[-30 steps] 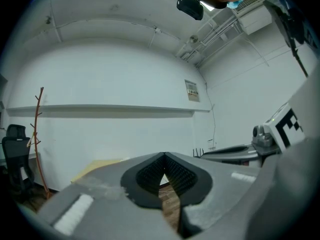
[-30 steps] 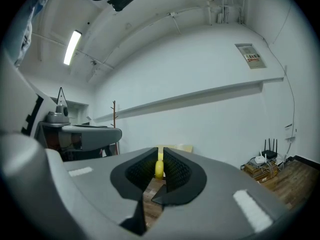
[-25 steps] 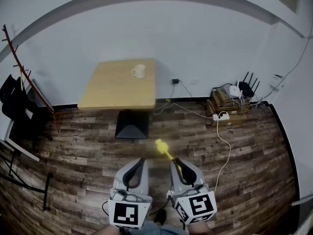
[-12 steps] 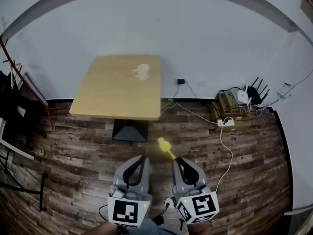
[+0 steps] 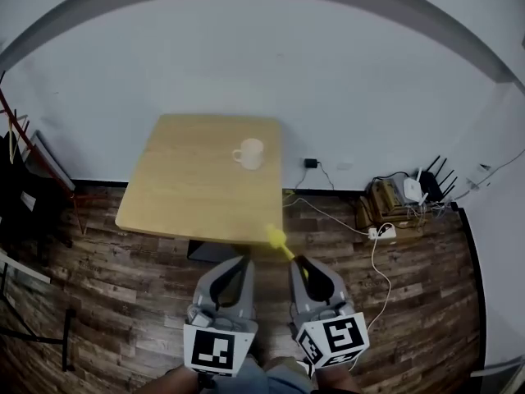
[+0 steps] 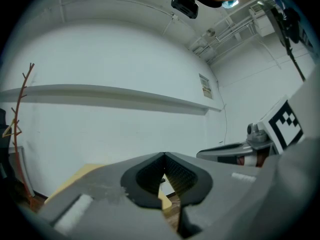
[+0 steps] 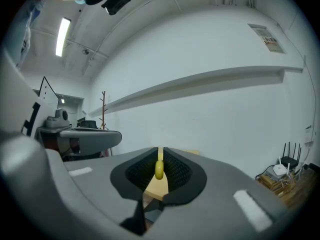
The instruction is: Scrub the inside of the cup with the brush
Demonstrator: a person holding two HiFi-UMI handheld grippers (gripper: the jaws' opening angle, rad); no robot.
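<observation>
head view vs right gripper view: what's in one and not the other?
Only the head view: the white cup, standing on the wooden table toward its far right.
Only the right gripper view: the ceiling strip light and a wall notice.
Both: the table, the router by the wall, the left gripper, and the yellow brush with the right gripper closed on it.

The cup is white, the brush yellow, the counter pale wood, the floor dark planks, and the left hand-held gripper and right hand-held gripper grey with black-and-white square markers.
</observation>
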